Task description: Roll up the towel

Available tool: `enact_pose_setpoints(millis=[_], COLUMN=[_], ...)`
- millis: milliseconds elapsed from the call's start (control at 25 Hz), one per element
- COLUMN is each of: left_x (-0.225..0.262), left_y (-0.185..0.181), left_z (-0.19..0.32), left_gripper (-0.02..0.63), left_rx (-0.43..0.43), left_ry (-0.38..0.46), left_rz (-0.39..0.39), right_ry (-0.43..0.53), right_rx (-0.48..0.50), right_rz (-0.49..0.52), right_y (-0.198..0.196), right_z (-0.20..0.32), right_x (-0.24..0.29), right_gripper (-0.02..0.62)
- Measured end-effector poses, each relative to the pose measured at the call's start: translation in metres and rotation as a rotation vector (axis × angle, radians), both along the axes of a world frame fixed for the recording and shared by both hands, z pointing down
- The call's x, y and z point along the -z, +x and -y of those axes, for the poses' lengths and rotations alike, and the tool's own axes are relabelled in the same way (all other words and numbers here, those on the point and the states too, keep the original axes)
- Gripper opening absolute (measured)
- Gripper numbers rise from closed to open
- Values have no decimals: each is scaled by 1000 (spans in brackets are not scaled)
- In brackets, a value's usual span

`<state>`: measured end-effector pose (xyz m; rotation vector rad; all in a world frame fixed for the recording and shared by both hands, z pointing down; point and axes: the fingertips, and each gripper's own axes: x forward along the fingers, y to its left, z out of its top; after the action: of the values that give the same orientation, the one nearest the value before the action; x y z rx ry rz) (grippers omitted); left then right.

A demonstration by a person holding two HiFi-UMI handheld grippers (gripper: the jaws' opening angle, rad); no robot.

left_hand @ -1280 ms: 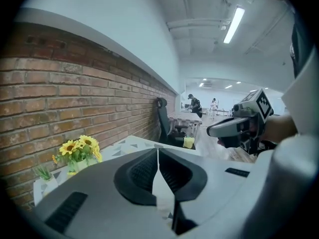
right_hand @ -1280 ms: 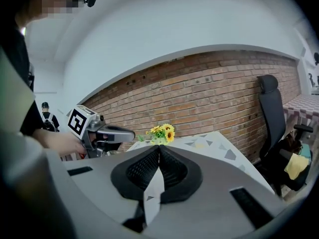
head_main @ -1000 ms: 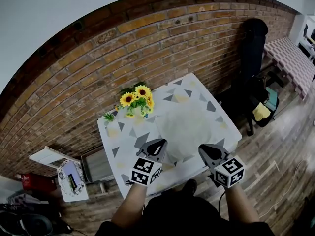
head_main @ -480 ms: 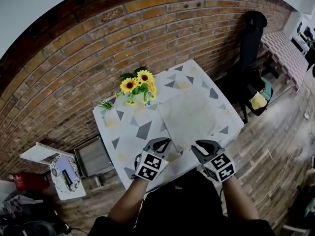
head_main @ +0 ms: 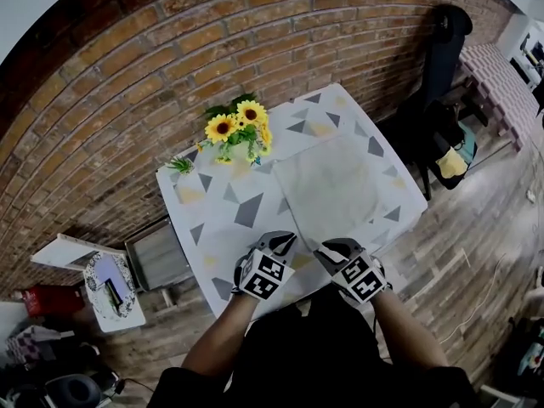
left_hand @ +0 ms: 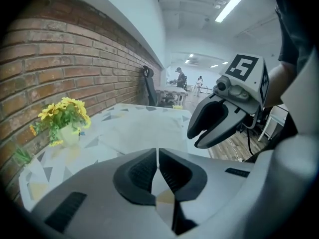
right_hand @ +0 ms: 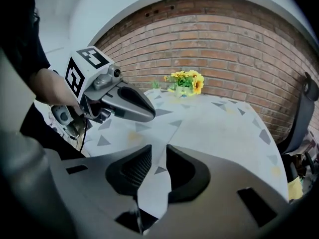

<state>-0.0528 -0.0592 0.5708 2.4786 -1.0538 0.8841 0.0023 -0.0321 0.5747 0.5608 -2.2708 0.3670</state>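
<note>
A pale towel (head_main: 331, 185) lies spread flat on the right half of the small table (head_main: 212, 219), whose cloth has a triangle print. Both grippers hover over the table's near edge, just short of the towel's near side. My left gripper (head_main: 285, 243) is shut with nothing between its jaws (left_hand: 157, 151). My right gripper (head_main: 327, 249) stands beside it; its jaws have just been opening and show a narrow gap with nothing in it (right_hand: 158, 151). The towel (right_hand: 224, 133) stretches ahead of the right gripper, and the left gripper (right_hand: 149, 114) points in from the left.
A vase of sunflowers (head_main: 240, 130) stands at the table's far left corner against the brick wall. A tall black case (head_main: 442, 66) and bags (head_main: 450, 164) stand right of the table. A low white stand (head_main: 106, 287) with clutter sits on the floor at the left.
Both grippers have come down toward the table's near edge and drawn closer together. The towel has not moved.
</note>
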Motion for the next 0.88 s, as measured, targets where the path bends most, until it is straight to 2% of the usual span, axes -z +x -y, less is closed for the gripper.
enact_pose_setpoints(millis=[280,440,560,640,720,880], left_x=[-28,-27,-28,-30,-32,-36], left_y=[-18,-24,-28,-28,-26,-5], left_z=[-2,-7,-16,-23,-30,-43], left_gripper=[21,21,21,21,21,23], left_rx=[53,62,62,50,19,-99], left_ry=[-51,-35,-30,-29,-25,11], left_rz=[23,19,14,14,26,78], right_ry=[-69,-111,-99,-77,-59,-71], right_rx=[102,98,79,62,46,-19], right_rz=[-127,-218,-278,-304,-322,-297], right_y=[-16,-17,-14,-11,-7,8], right_z=[0,0,-1,-2,-6,-15], right_x=[-59,-87,-98,-98,-97,-89], right_gripper=[106,107,108,72,63,45])
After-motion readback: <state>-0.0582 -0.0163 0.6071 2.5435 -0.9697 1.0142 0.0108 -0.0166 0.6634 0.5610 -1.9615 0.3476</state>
